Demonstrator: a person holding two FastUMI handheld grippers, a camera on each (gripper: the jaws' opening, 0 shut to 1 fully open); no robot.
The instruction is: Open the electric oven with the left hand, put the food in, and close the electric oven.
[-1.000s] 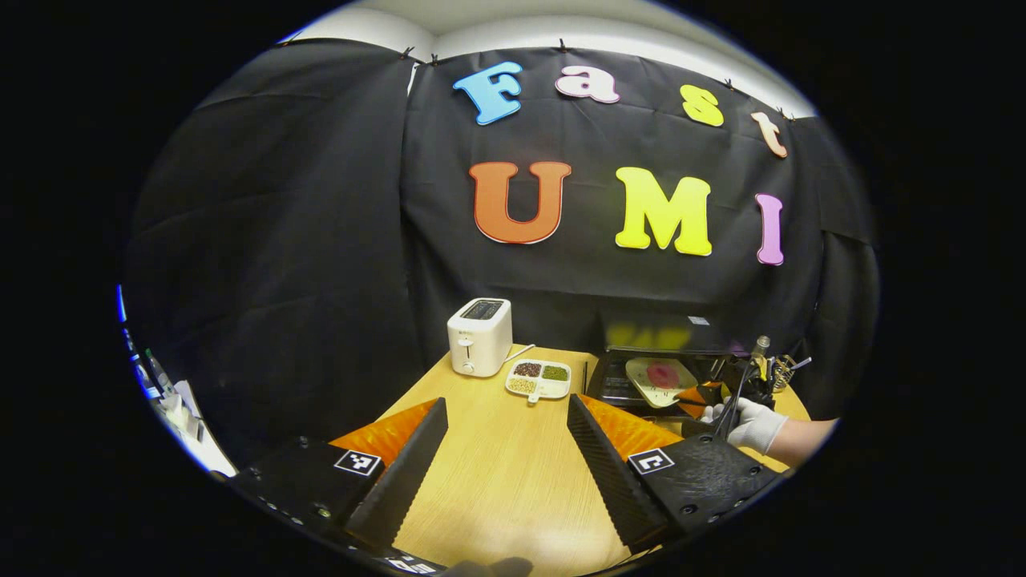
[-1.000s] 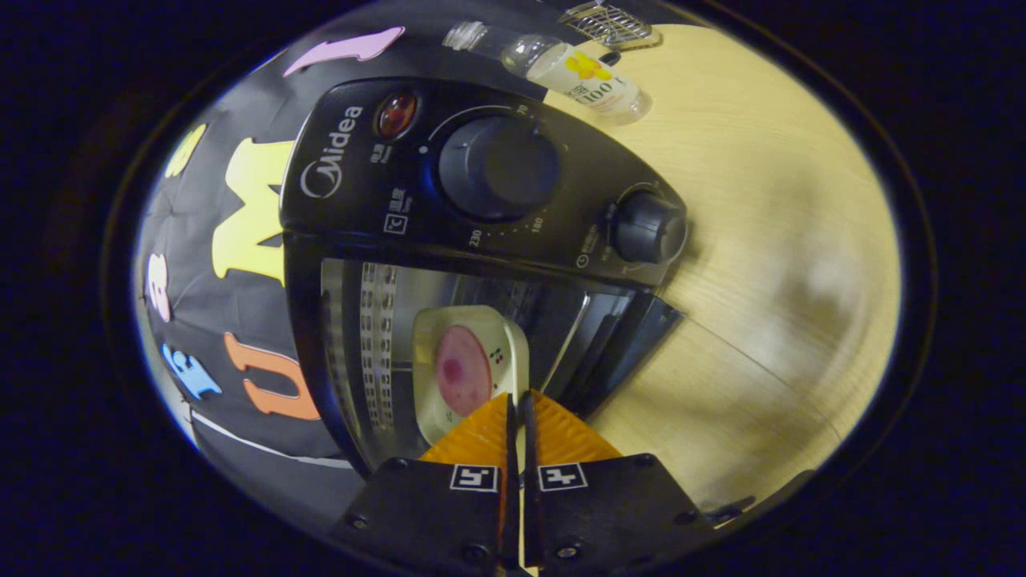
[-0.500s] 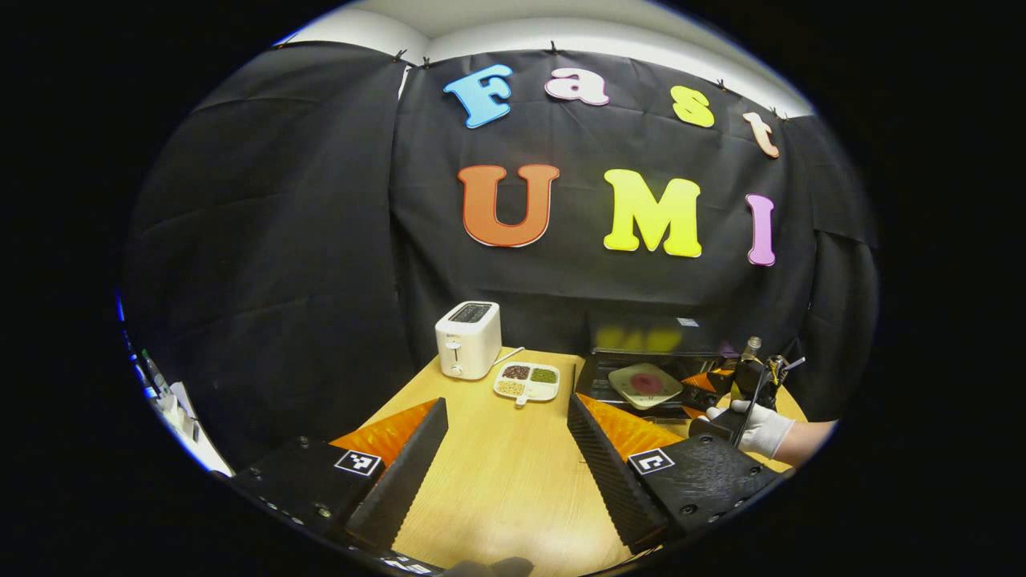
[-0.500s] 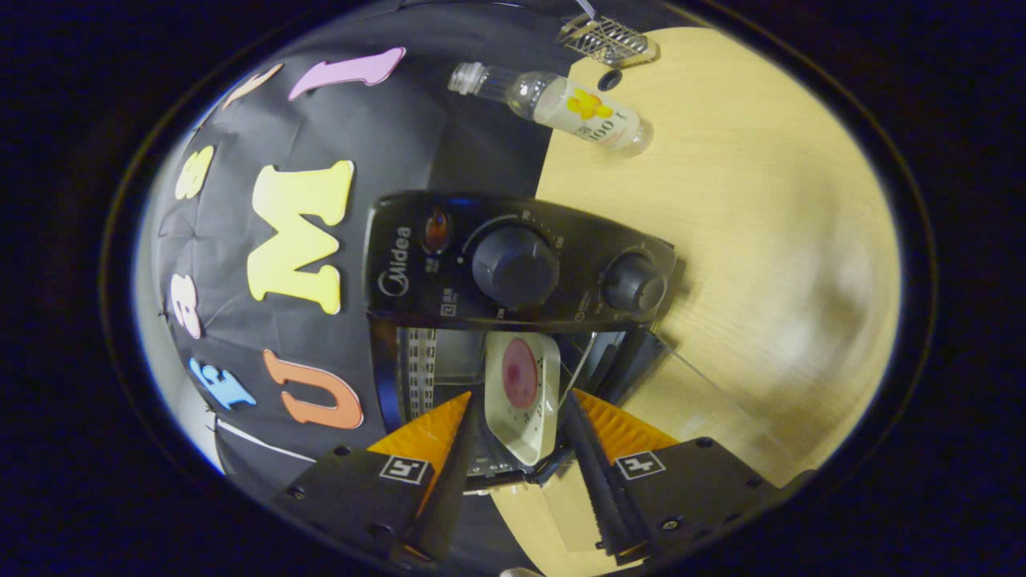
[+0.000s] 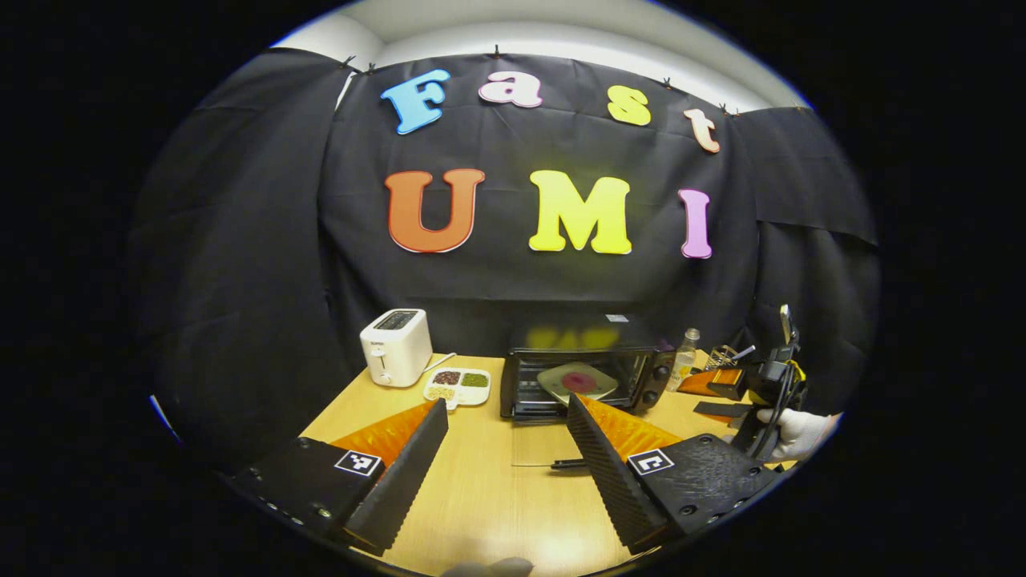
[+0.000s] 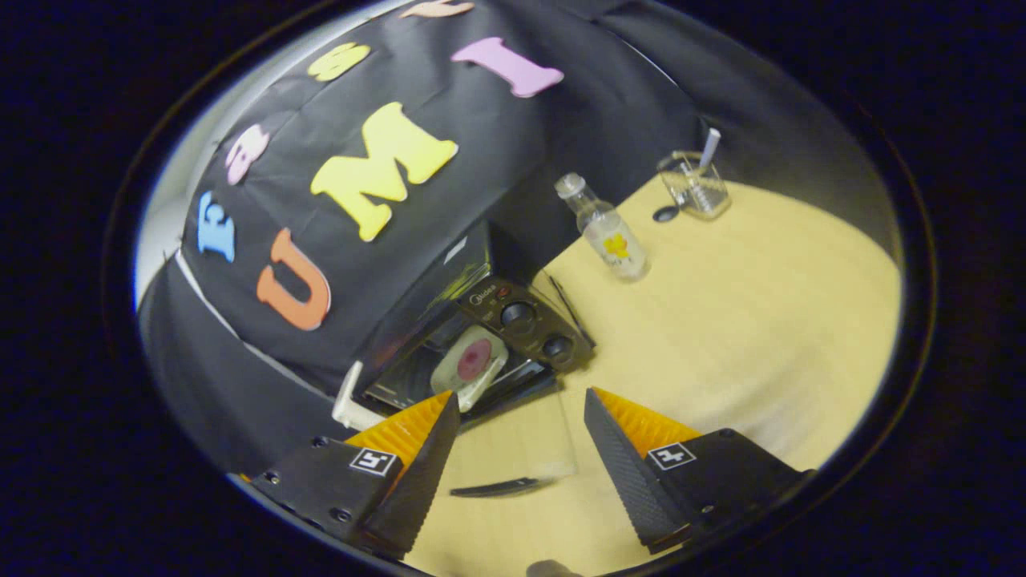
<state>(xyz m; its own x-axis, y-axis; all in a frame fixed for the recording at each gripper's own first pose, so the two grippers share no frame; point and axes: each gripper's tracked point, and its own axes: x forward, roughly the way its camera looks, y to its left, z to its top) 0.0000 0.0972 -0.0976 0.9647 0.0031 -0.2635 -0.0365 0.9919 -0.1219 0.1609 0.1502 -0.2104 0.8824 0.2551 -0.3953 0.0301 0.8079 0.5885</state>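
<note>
**Both tongs released, plate of food sitting inside the open oven**

The left tongs (image 5: 505, 437) are hanging spread wide over the wooden surface (image 5: 481, 497), gripping nothing. The right tongs (image 6: 521, 425) are likewise standing apart and empty; in the left gripper view they (image 5: 713, 385) are showing off to the right, held by a gloved hand (image 5: 793, 429), well apart from the oven.

Just beyond the left tongs, the electric oven (image 5: 589, 369) is sitting on the surface with its glass door (image 5: 541, 445) lying folded down flat toward the camera, the door's dark handle (image 6: 493, 486) showing at its front edge. Inside the cavity, the pale plate with a pink round of food (image 5: 579, 380) is resting; in the right gripper view the plate (image 6: 471, 365) is appearing tilted within the opening, beside the oven's two control knobs (image 6: 533, 330).

To the left of the oven, a small divided dish of grains (image 5: 457, 385) is lying near a white toaster (image 5: 395, 346). To the right of the oven, a clear bottle (image 6: 605, 232) is standing upright, and farther back a wire holder (image 6: 696, 186) is sitting near the black cloth wall.
</note>
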